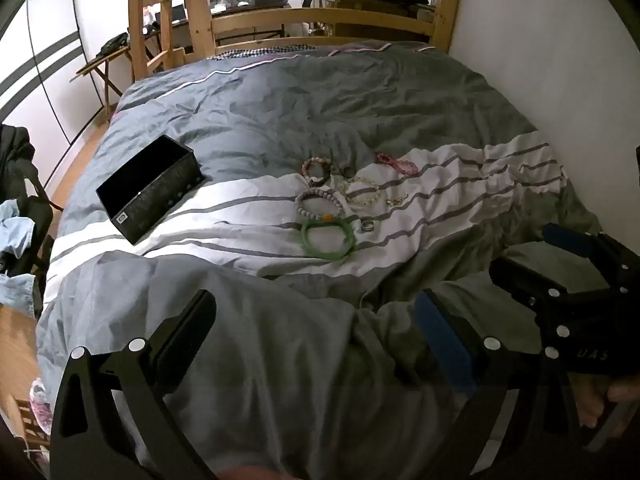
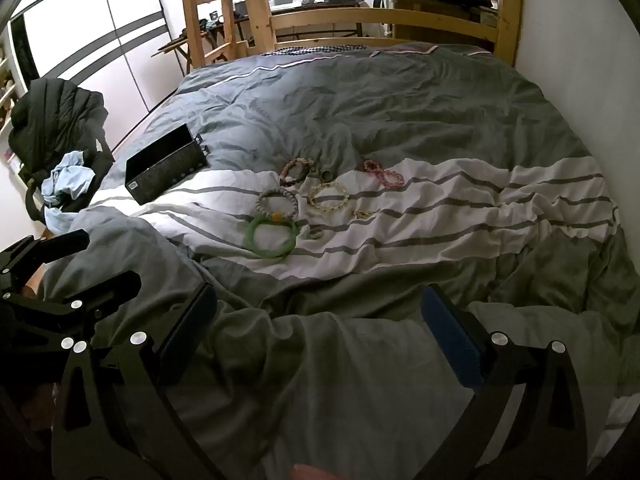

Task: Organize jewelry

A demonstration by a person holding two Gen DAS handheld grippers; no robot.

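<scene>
Jewelry, a green bangle (image 1: 328,238) nearest me, lies clustered mid-bed on the white striped band of the duvet (image 1: 400,100); the black box (image 1: 150,188) sits open toward the left edge. My left gripper (image 1: 316,336) hangs spread wide, holding nothing. Right wrist view: same cluster around the bangle (image 2: 272,237), box (image 2: 166,170) well left; my right gripper (image 2: 320,328) gapes wide, also unladen.
</scene>
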